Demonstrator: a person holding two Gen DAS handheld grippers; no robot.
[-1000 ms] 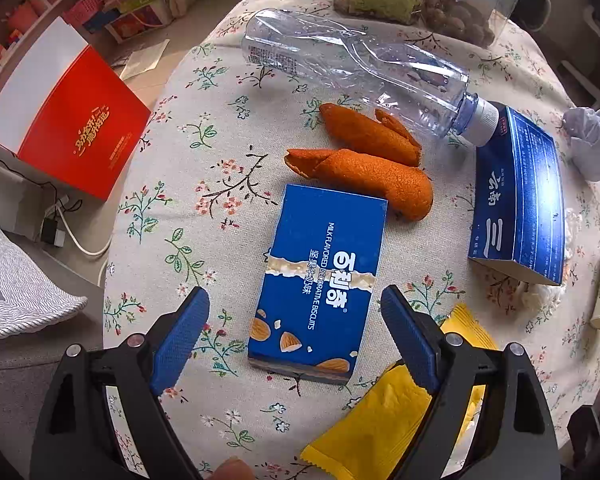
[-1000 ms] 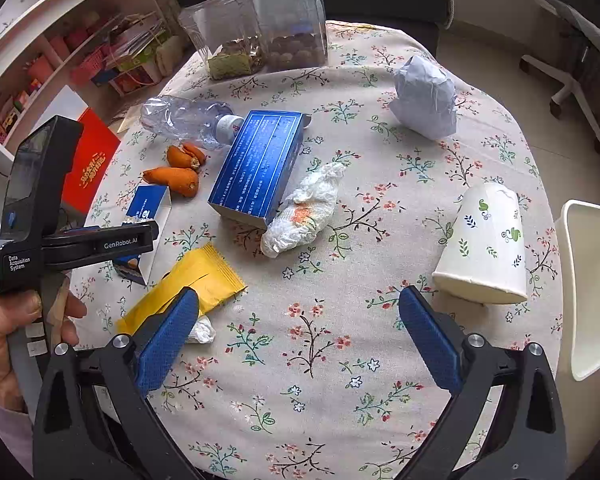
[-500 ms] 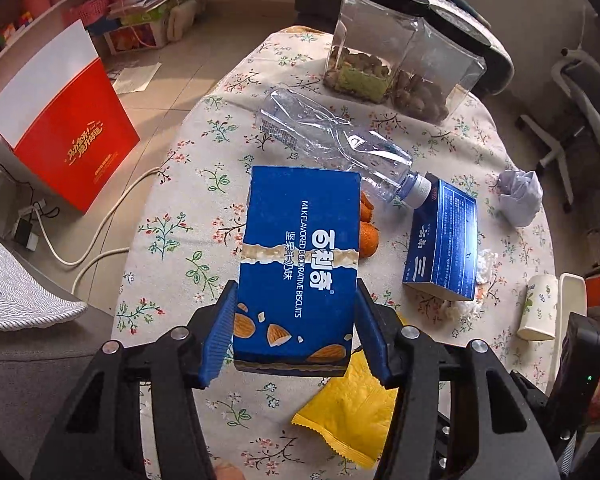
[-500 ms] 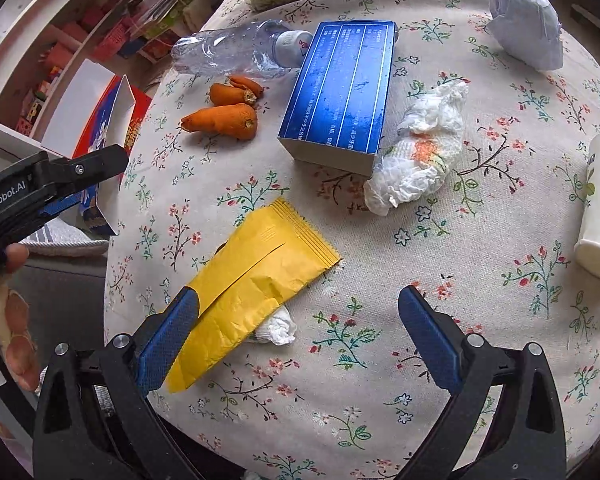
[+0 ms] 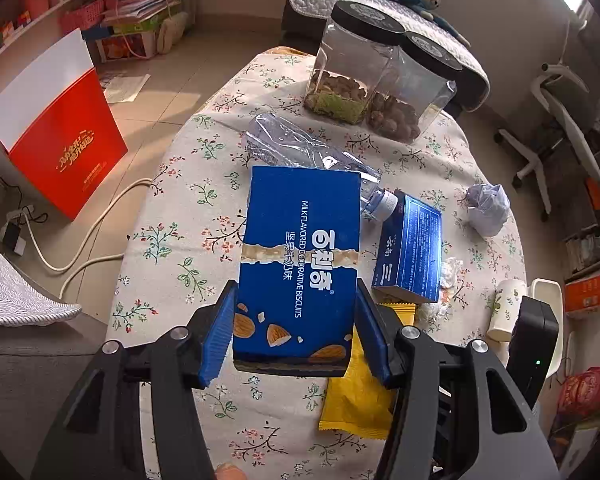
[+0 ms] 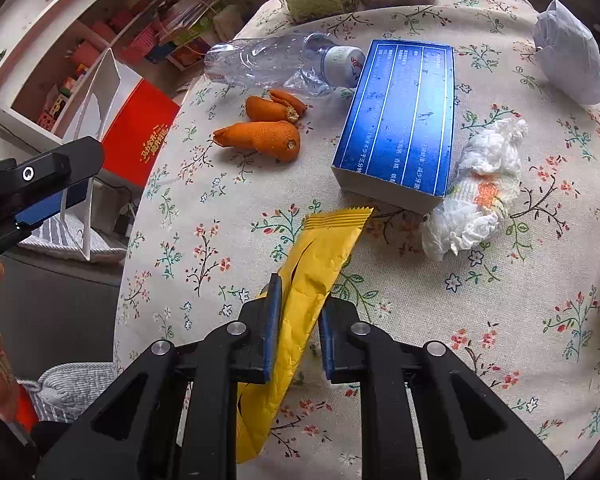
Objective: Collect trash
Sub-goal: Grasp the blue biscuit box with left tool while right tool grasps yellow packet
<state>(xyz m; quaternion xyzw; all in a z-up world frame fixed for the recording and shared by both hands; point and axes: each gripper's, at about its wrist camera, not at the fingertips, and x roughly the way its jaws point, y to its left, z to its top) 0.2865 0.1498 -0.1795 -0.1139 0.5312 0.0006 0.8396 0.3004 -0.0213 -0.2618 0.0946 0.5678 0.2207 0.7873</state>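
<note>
My left gripper [image 5: 296, 328] is shut on a blue biscuit box [image 5: 300, 256] and holds it above the floral table [image 5: 172, 248]. My right gripper [image 6: 298, 300] is shut on a yellow wrapper [image 6: 316, 264] that lies on the table; the wrapper also shows in the left wrist view [image 5: 356, 396]. On the table lie orange peels [image 6: 268, 136], a crushed plastic bottle [image 6: 268, 64], a dark blue box [image 6: 404, 120], a crumpled tissue [image 6: 476, 196] and a white paper ball [image 6: 568, 52].
Two lidded jars [image 5: 364, 68] stand at the far table edge. A paper cup [image 5: 506, 308] lies at the right edge. A red and white bag [image 5: 56, 128] stands on the floor left of the table. A small white scrap lies under the wrapper.
My left gripper lifted the biscuit box higher and pulled back. My right gripper moved down to the yellow wrapper and closed on it.
</note>
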